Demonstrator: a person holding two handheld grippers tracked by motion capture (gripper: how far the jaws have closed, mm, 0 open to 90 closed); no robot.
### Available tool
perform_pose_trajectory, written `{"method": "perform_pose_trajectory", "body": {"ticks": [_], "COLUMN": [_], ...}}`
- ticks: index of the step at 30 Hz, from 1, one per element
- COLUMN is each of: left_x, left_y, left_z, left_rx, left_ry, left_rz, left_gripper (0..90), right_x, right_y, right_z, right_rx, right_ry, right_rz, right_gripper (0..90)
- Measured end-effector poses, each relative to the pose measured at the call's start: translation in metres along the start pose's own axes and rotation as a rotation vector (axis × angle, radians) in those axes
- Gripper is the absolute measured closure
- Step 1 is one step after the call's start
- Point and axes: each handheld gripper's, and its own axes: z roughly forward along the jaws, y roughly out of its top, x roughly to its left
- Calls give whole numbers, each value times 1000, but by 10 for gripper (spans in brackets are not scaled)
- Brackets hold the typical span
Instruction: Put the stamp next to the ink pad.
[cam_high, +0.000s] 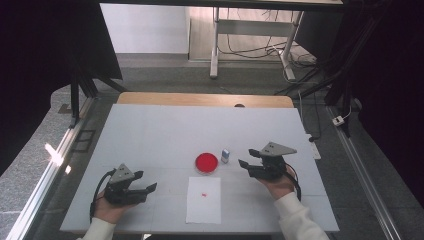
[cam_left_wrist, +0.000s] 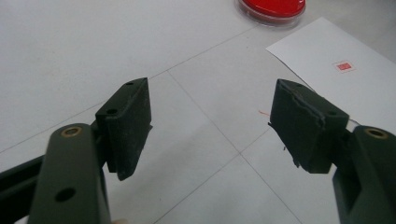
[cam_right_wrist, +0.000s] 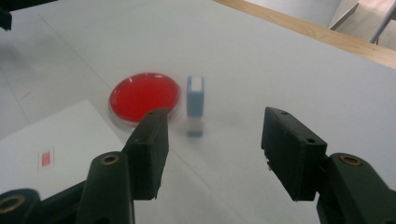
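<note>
Blue stamp upright, long axis vertical

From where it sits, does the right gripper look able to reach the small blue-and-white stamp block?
Probably yes: the right gripper is open, the small blue-and-white stamp block stands ahead of its jaws, and nothing lies between them.

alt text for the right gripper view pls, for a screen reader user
The right gripper, its two black jaws open and empty, points at a small upright blue-and-white stamp block standing on the white table. Beside the block sits a round red ink pad in a clear dish, with the corner of a white paper sheet bearing a small red stamp mark nearer the camera.
</note>
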Motion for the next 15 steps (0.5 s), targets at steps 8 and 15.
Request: {"method": "perform_pose_trajectory", "body": {"ticks": [8,15], "left_x": [1,0], "left_y": [1,2], "left_z": [2,2], "left_rx": [-1,1], "left_ry": [-1,-1], "left_rz": [7,13], "left_gripper": [294,294], "right_x": [-8,-17], "right_y": [-30,-53], "right_z": [-34,-50], "right_rx": [-17,-7], "right_ry": [-38,-52], "right_rz": [1,31], "right_gripper": [415,413]}}
